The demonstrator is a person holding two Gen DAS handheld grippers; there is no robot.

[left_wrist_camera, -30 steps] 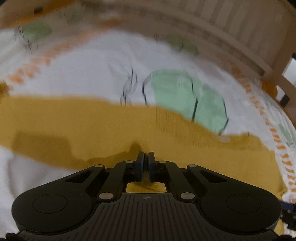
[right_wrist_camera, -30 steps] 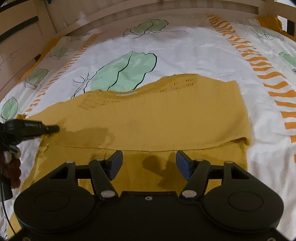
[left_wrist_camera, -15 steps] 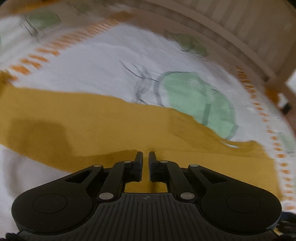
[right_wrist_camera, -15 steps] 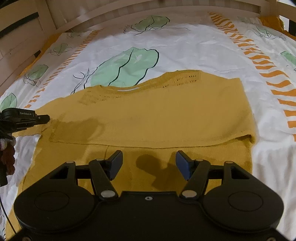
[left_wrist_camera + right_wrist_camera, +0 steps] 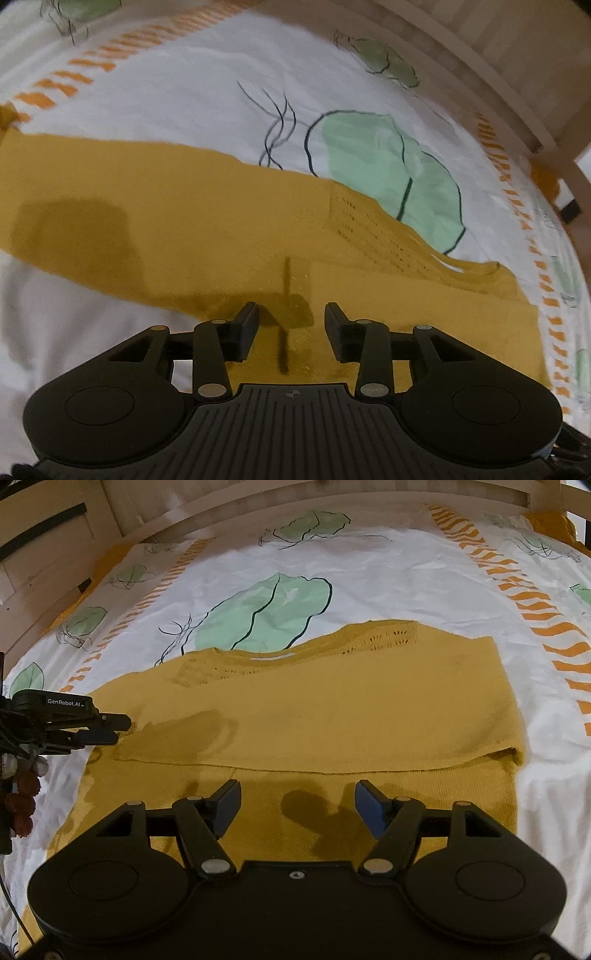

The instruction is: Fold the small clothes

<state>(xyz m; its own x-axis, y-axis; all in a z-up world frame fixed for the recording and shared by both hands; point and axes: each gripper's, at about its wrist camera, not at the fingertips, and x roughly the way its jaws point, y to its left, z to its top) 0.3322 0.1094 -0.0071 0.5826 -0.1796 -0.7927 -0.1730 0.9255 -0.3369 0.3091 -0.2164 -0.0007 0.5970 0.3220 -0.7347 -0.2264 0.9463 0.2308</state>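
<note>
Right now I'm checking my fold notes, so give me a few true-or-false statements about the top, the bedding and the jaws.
1. The mustard knit top lies on a leaf-printed sheet. True.
2. The top is rolled into a ball. False: it lies flat, one layer folded over.
3. The right gripper clamps the fabric. False: its jaws stand apart, nothing between them.
4. The left gripper is at the top's edge, jaws opening. True.
5. The sheet's stripes are blue. False: orange.

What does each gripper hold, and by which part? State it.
Nothing is held. The left gripper has its jaws opening over the edge of the mustard-yellow knitted garment, pads clear of the cloth. The right gripper stands open above the garment's lower layer.
</note>
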